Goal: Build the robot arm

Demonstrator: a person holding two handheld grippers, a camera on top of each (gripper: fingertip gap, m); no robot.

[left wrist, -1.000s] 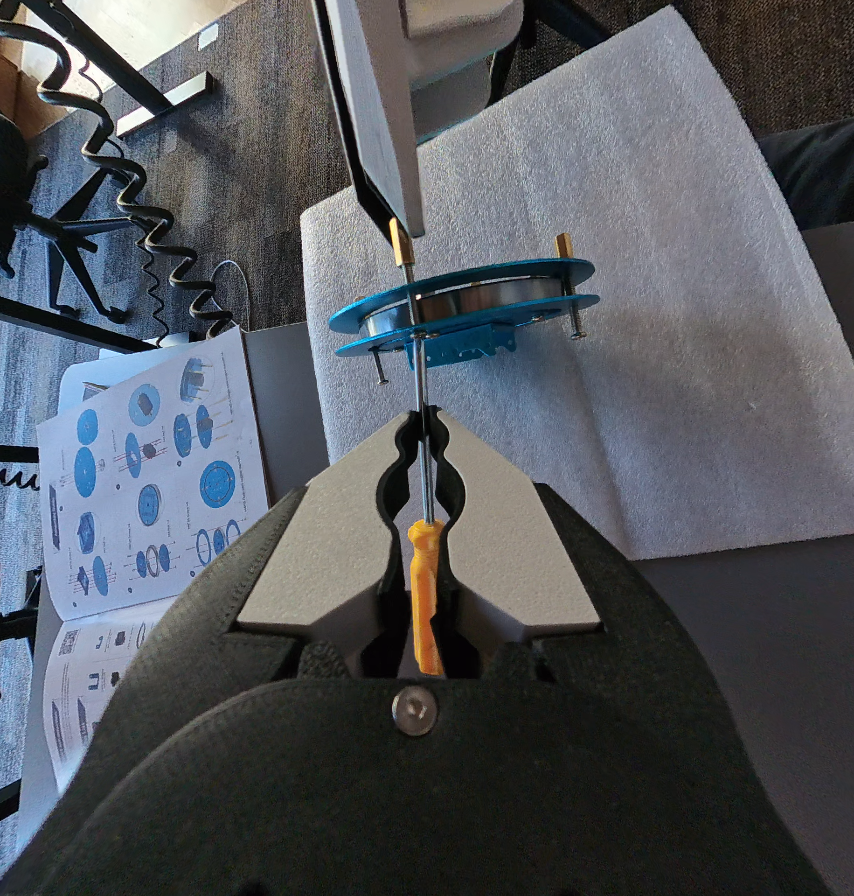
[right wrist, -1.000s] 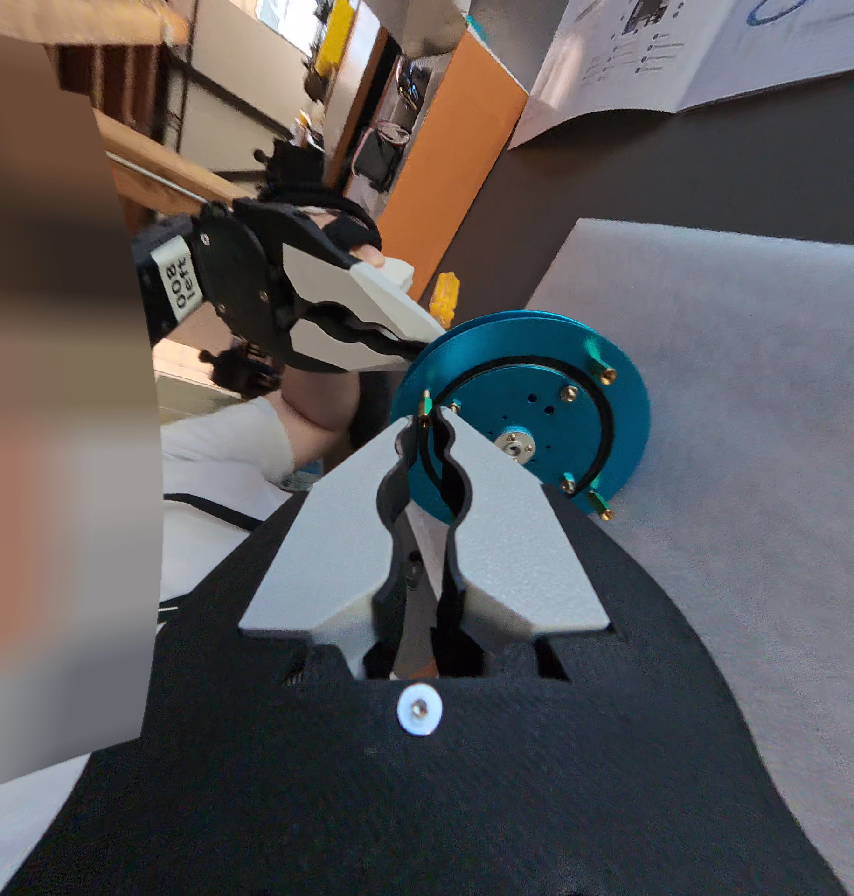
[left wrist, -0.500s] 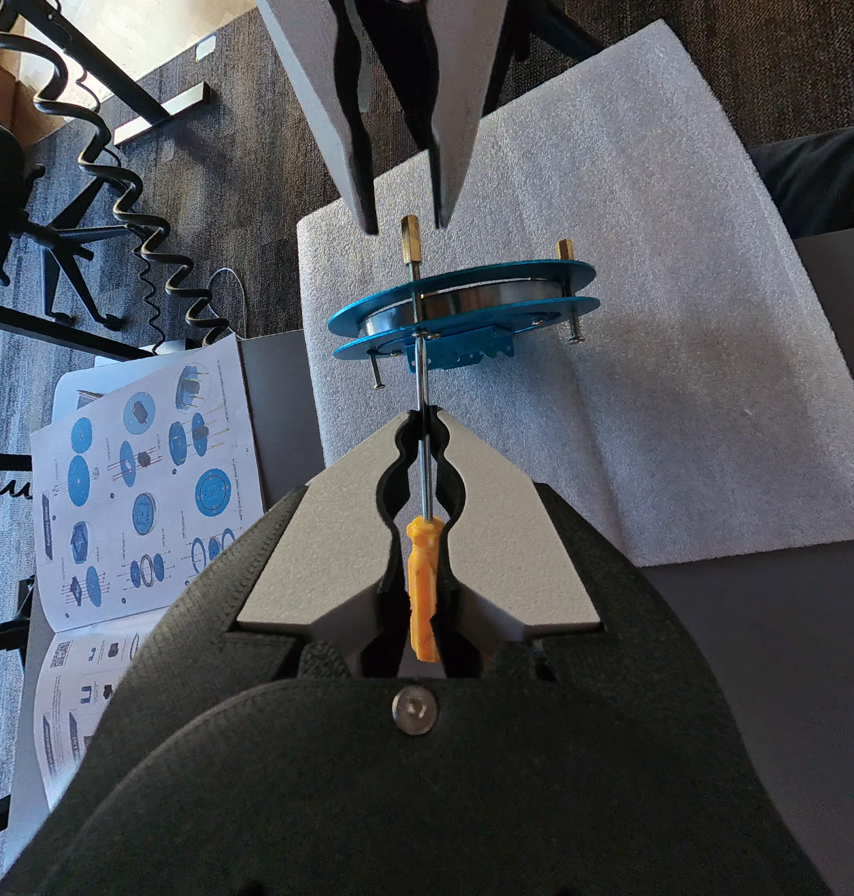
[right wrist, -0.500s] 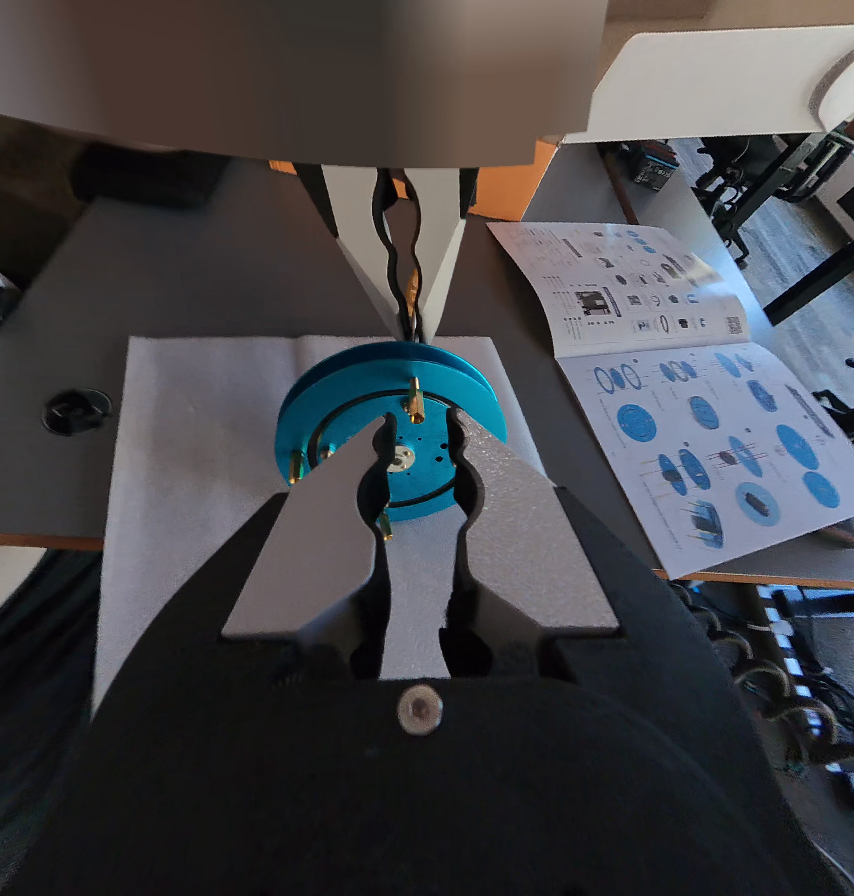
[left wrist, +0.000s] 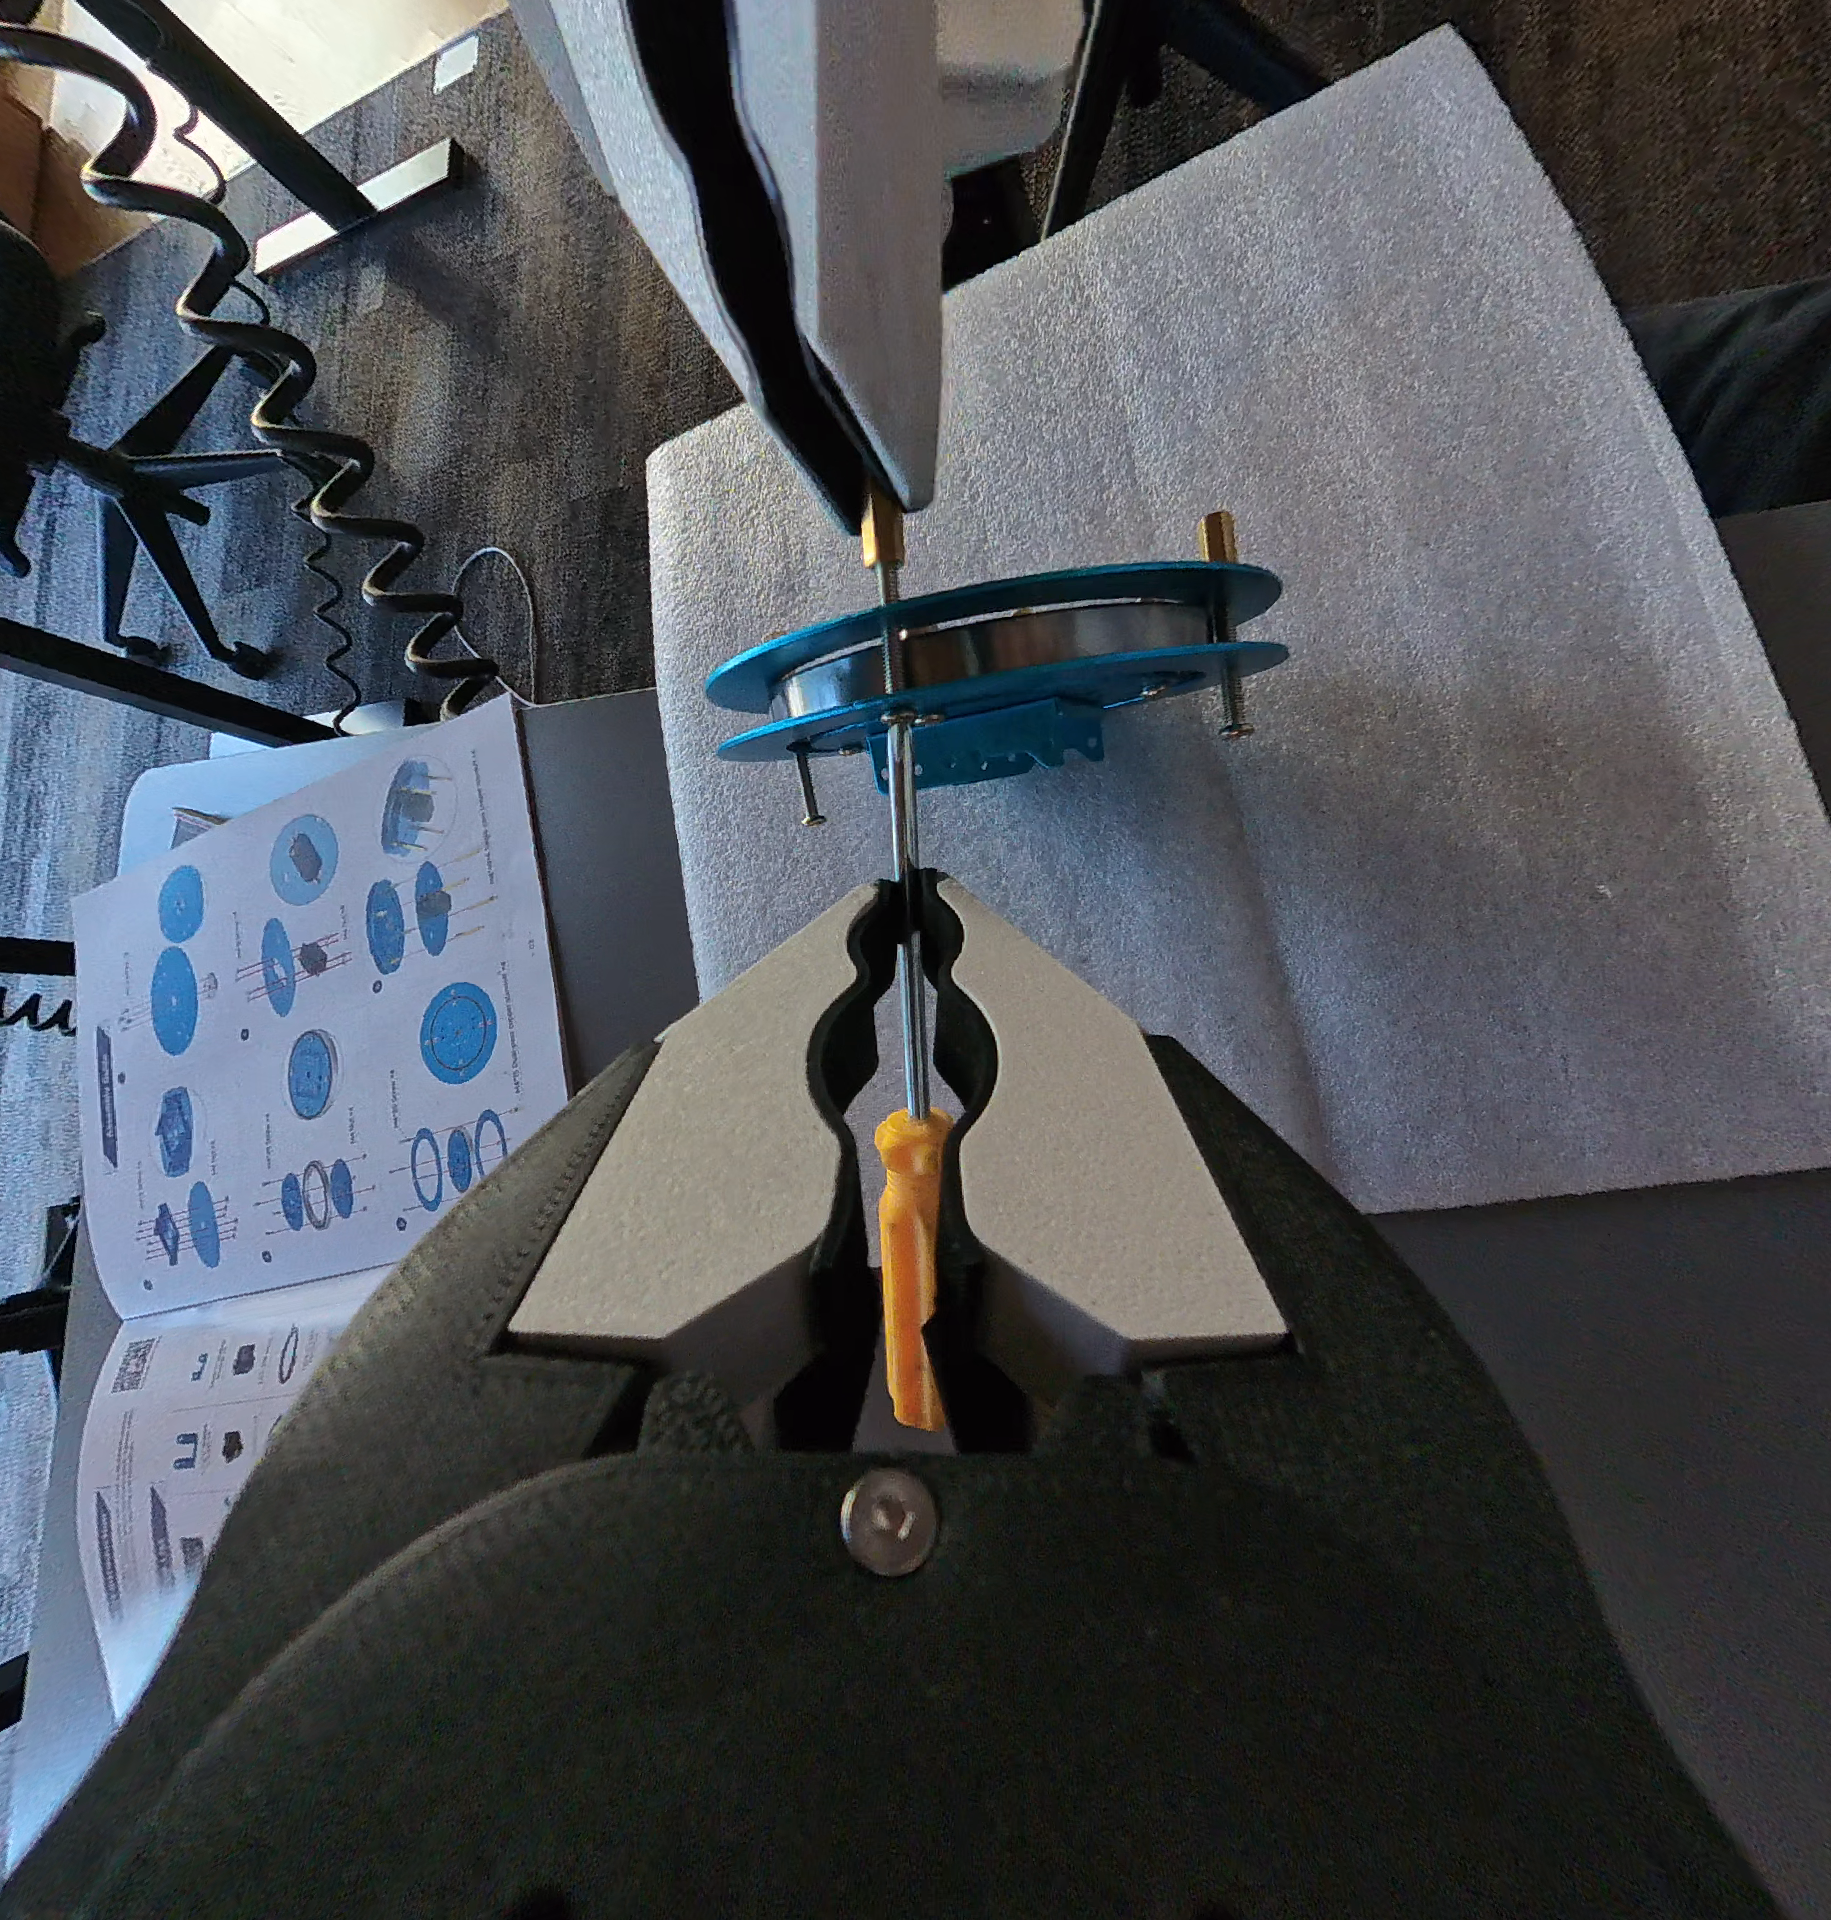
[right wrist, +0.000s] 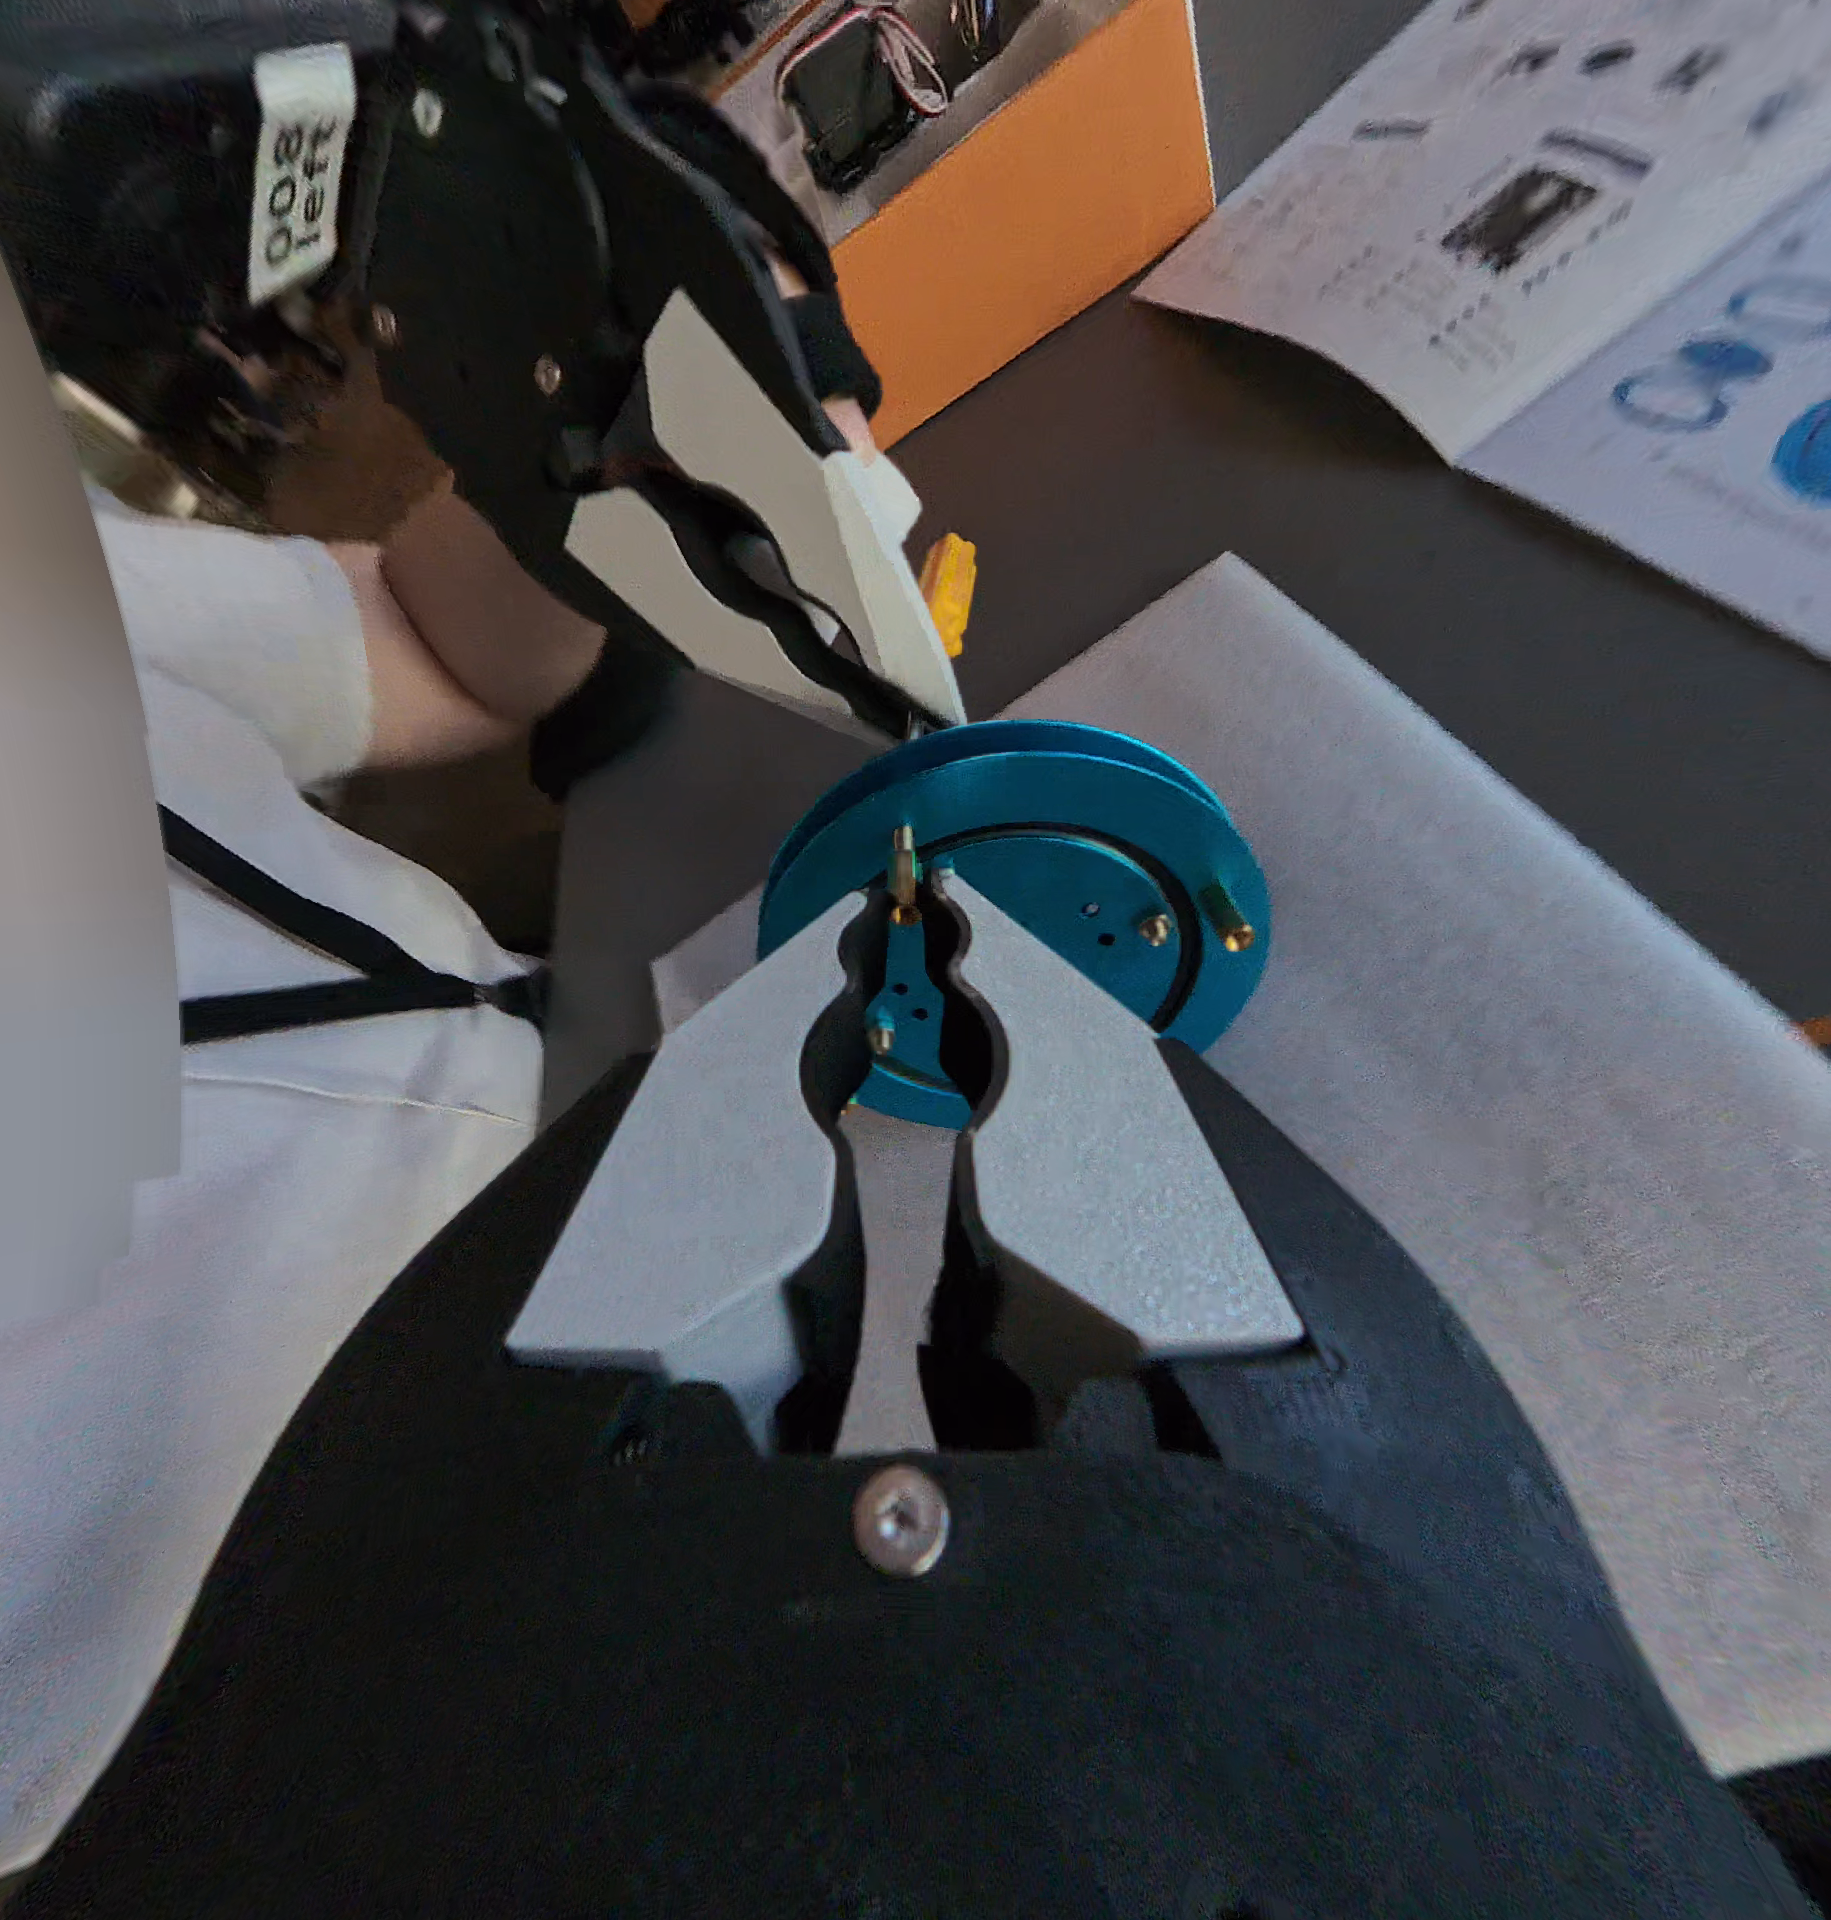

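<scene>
A blue two-disc assembly [left wrist: 994,665] with a metal ring between the discs stands on edge on white foam. My left gripper [left wrist: 906,888] is shut on an orange-handled screwdriver [left wrist: 911,1247]. The screwdriver's shaft reaches a screw on the near disc. My right gripper [right wrist: 906,888] is shut on a brass standoff [right wrist: 903,873] on the far face of the assembly [right wrist: 1056,831]. In the left wrist view the right gripper's fingers [left wrist: 869,312] come in from the top and pinch that standoff [left wrist: 880,530]. The left gripper [right wrist: 932,717] shows behind the discs in the right wrist view.
The foam sheet [left wrist: 1410,831] lies on a dark table. An open instruction booklet [left wrist: 308,1039] lies beside it. An orange box [right wrist: 1015,208] stands farther back. A person's arm [right wrist: 454,623] holds the left gripper. A coiled cable [left wrist: 298,416] and a chair base are on the floor. About 6 cm separates my left fingertips from my right.
The right gripper let go of the standoff, opened and turned half a second ago. It has swung back and shut on the standoff again. The left gripper and screwdriver have stayed put.
</scene>
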